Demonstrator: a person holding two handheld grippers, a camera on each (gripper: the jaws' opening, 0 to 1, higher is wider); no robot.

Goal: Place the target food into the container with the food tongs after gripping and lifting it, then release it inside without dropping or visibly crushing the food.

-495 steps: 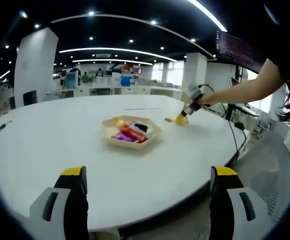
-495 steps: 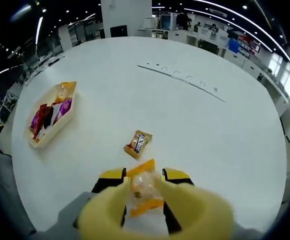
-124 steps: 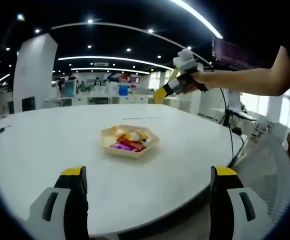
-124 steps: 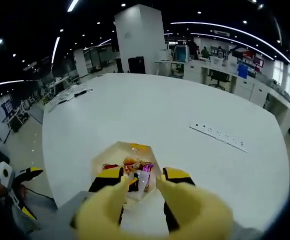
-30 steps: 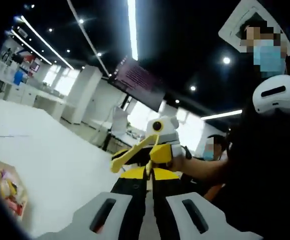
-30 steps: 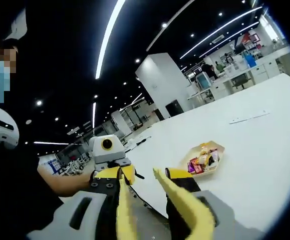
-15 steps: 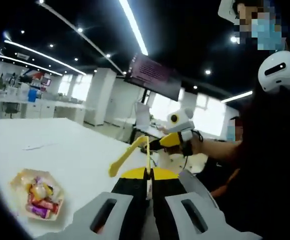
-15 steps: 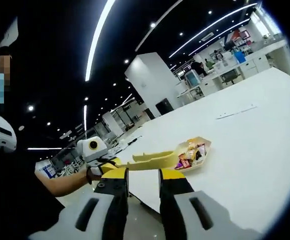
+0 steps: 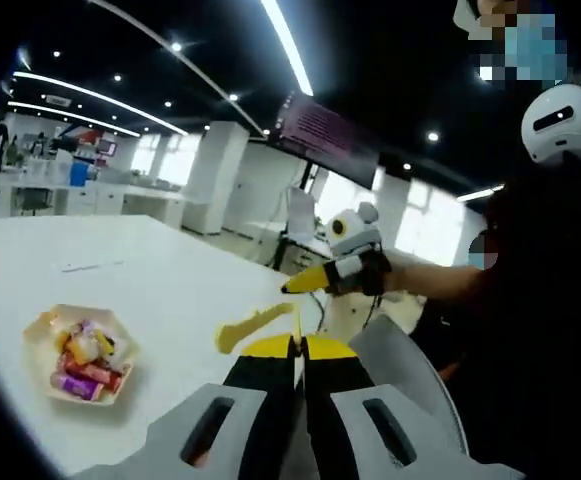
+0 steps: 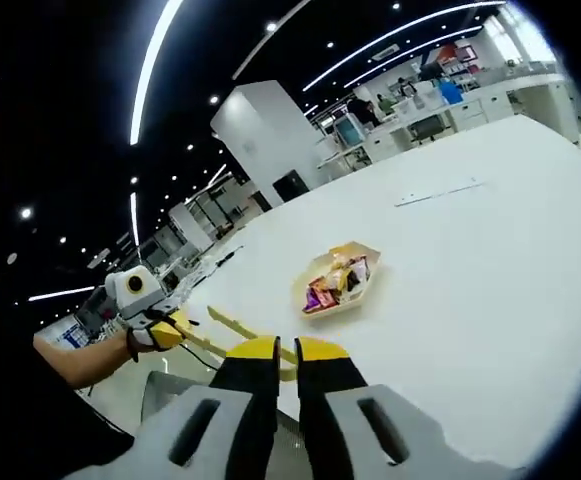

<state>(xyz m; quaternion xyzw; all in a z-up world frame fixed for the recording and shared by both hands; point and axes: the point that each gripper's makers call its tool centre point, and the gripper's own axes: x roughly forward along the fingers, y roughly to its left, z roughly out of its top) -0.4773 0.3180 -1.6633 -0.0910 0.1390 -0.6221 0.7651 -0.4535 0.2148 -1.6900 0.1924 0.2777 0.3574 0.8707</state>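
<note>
Reading the left gripper view first: container sits at 8 o'clock on the white table, with wrapped snacks piled inside. Left gripper at 6 o'clock has its jaws pressed together on the yellow food tongs, which stick out toward 10 o'clock, over the table edge and clear of the container. Right gripper is near centre, held in a person's hand, yellow tips toward 9 o'clock.

Right gripper view: left gripper at 8 o'clock, tongs running from it toward 6 o'clock. Right gripper has its jaws nearly touching, with nothing visible between them. Container is just past centre toward 1 o'clock, with the snacks in it and no food in the tongs.
</note>
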